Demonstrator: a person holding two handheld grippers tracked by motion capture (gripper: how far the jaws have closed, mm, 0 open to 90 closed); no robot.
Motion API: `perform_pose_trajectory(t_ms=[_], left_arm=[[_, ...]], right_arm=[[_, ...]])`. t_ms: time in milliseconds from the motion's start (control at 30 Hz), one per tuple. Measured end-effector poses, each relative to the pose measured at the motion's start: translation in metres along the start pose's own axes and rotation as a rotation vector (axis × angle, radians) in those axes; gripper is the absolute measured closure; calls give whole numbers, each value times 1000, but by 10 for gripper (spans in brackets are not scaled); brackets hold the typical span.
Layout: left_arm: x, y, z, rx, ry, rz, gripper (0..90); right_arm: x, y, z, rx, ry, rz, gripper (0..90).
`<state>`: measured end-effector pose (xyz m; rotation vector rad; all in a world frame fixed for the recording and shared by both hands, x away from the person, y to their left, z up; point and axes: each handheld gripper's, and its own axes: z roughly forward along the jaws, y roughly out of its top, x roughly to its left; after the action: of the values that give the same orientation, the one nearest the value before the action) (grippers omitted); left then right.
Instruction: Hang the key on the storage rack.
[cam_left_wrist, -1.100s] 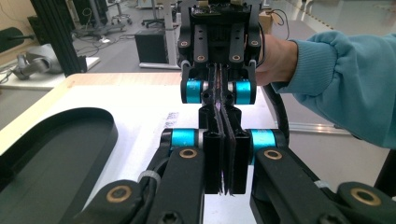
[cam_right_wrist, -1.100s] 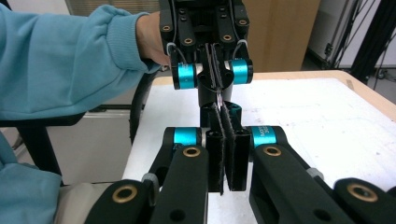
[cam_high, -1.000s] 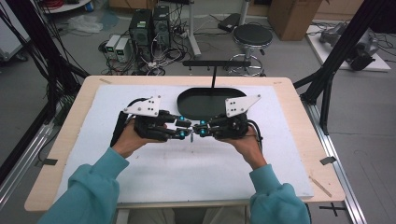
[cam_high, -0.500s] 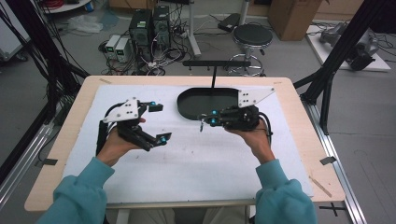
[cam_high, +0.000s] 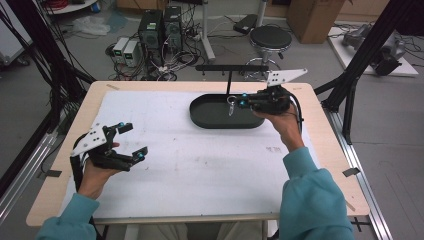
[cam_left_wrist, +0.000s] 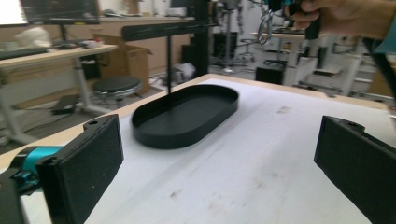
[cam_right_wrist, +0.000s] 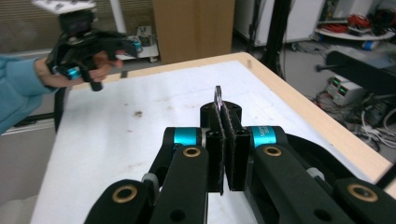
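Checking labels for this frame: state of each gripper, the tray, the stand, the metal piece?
Left gripper: jaws wide open, nothing between them, low over the white table cover.
Right gripper: shut on small silver metal ring, held above the tray.
Black oval tray: upright, empty.
Black T-shaped stand: upright in the tray, nothing hanging on its bar.

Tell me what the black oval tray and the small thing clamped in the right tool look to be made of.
Oval tray: likely painted metal or hard plastic; matte black, thin even wall, faint sheen in the left gripper view.
Small thing in the right tool: probably metal; silvery and shiny, like a clip or ring. Too small to be sure.
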<state>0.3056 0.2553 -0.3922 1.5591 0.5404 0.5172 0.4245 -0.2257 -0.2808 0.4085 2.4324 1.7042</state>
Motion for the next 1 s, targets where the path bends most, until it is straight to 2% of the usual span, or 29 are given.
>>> perform_pose_trajectory(t_ms=[133, 233, 300, 533, 700, 800, 867, 1000], left_arm=[[3, -23, -20, -25, 63, -49, 17], [3, -39, -31, -12, 120, -39, 17], [1, -47, -35, -14, 136, -39, 17], [-4, -56, -41, -41, 151, -37, 17], [-7, -61, -43, -61, 163, -35, 17], [-10, -64, -44, -69, 167, -29, 17], [-10, -65, -44, -82, 165, -30, 17], [-9, -67, -45, -85, 174, -35, 17]], right_arm=[[-13, 9, 0, 34, -27, 9, 894], [-21, 17, 4, 74, -46, 10, 894], [-27, 21, 7, 89, -54, 3, 894], [-41, 32, 10, 141, -102, 18, 894], [-53, 41, 8, 181, -136, 10, 894], [-61, 46, 7, 216, -163, 0, 894], [-66, 49, 7, 229, -168, 15, 894], [-75, 49, 10, 284, -189, 16, 893]])
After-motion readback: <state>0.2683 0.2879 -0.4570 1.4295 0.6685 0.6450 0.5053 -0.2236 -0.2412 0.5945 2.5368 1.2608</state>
